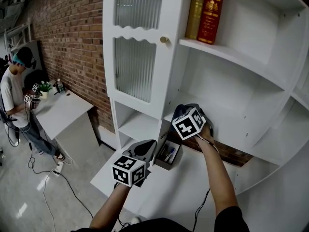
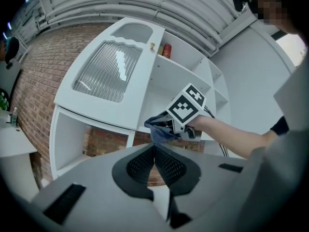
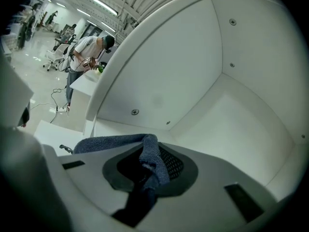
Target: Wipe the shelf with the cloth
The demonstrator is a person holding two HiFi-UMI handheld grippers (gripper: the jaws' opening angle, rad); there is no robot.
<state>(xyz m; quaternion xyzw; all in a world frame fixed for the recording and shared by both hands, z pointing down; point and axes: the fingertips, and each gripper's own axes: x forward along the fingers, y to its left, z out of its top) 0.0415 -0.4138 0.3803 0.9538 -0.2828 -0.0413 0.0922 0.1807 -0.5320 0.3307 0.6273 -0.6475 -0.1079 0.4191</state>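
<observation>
A dark blue cloth (image 1: pixel 179 111) is pinched in my right gripper (image 1: pixel 186 110) at the front edge of the white shelf unit's middle compartment (image 1: pixel 227 98). In the right gripper view the cloth (image 3: pixel 116 141) drapes out of the jaws to the left, and the right gripper (image 3: pixel 149 161) faces the shelf's floor and back corner (image 3: pixel 231 124). My left gripper (image 1: pixel 147 147) hangs lower left, over the white desk, apart from the shelf. In its own view the left gripper (image 2: pixel 154 150) is shut with nothing in it, looking at the cloth (image 2: pixel 158 129).
Red (image 1: pixel 211 13) and gold (image 1: pixel 195 11) books stand on the shelf above. A ribbed-glass cabinet door (image 1: pixel 135 66) is left of the compartment. A small box of pens (image 1: pixel 168 153) sits on the desk (image 1: pixel 193 187). A person (image 1: pixel 14 91) stands at a table far left, by a brick wall.
</observation>
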